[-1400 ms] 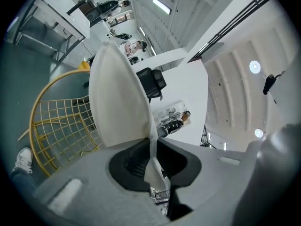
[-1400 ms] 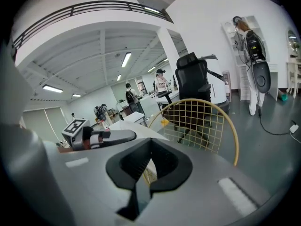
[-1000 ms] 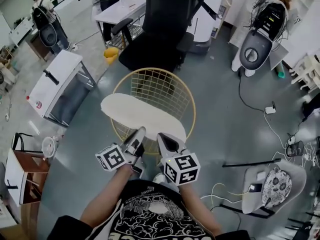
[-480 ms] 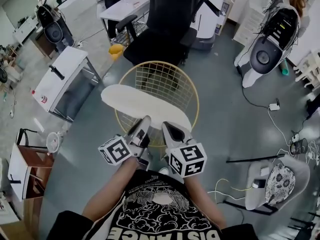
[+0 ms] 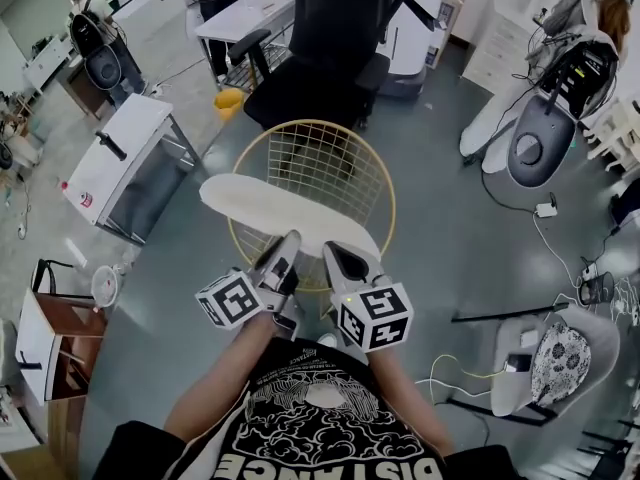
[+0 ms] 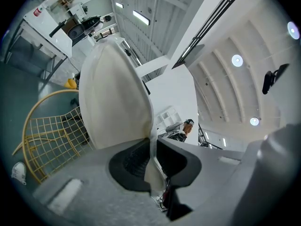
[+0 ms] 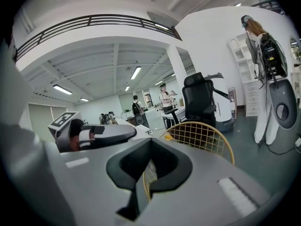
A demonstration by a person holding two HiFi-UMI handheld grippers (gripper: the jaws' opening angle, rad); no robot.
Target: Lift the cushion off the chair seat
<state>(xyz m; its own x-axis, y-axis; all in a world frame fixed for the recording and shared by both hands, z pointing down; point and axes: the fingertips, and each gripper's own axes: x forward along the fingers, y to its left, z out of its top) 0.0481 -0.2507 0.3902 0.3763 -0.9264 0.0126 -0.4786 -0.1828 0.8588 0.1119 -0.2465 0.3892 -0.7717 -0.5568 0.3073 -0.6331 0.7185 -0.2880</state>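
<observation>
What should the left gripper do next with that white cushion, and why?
Probably raise the left gripper a little higher before carrying anything sideways. Its jaws pinch the near edge of the cushion, which in the head view stretches across the yellow wire chair. I cannot tell whether its far edge is clear of the seat. The right gripper holds nothing.

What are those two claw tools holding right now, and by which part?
The left gripper pinches the white cushion by its thin edge. The right gripper holds nothing; the yellow wire chair shows beyond it.
</observation>
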